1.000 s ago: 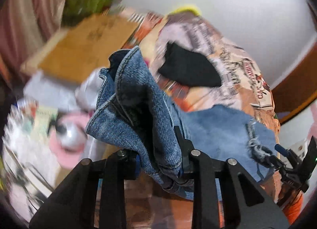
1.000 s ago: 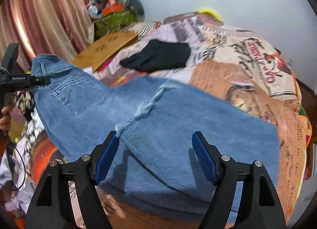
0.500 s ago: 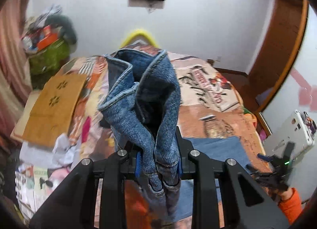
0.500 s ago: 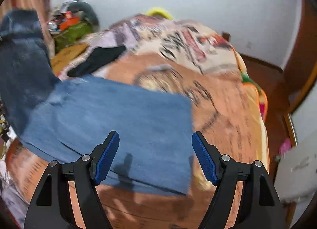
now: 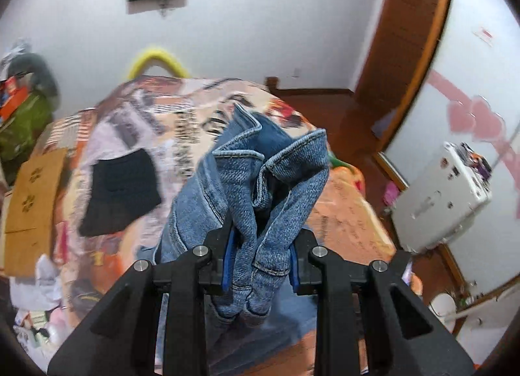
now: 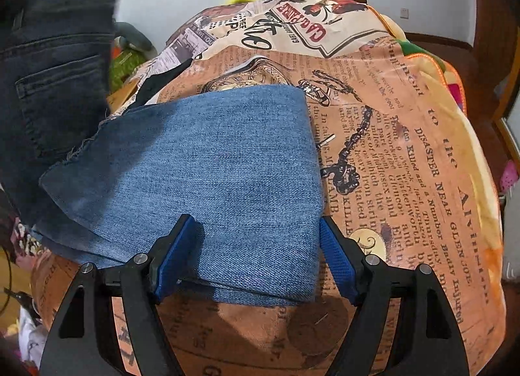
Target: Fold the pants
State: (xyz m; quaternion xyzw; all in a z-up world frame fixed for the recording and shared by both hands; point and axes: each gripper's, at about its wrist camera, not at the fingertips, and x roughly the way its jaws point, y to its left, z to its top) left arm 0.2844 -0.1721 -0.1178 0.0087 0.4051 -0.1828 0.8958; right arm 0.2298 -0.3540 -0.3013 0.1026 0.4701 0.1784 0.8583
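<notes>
My left gripper (image 5: 260, 265) is closed tight on a bunched part of the pants (image 5: 256, 187), which looks like the waistband end because I see thick stitched hems and seams standing up above the jaws. This part is lifted in the air over the bed (image 6: 406, 155), and the rest of the jeans (image 6: 201, 181) lies flat on the printed bedspread, with a straight edge toward my right gripper (image 6: 256, 262). The right gripper is wide open and holds nothing; its blue pads (image 6: 338, 265) stand on both sides of the near corner of the flat denim, just above it (I cannot tell if they touch the cloth). I judge that denim is heavy and a little stiff for a cloth, so it hangs with weight and keeps a fold well, but it is still soft and will sag where nothing holds it. It is not slippery; the rough weave gives good grip. The best places to hold are the thick parts, the waistband and the hem corners, because there the layers stay together. A dark garment (image 5: 120, 190) lies farther on the bed, apart from the jeans, and does not disturb the folding.
</notes>
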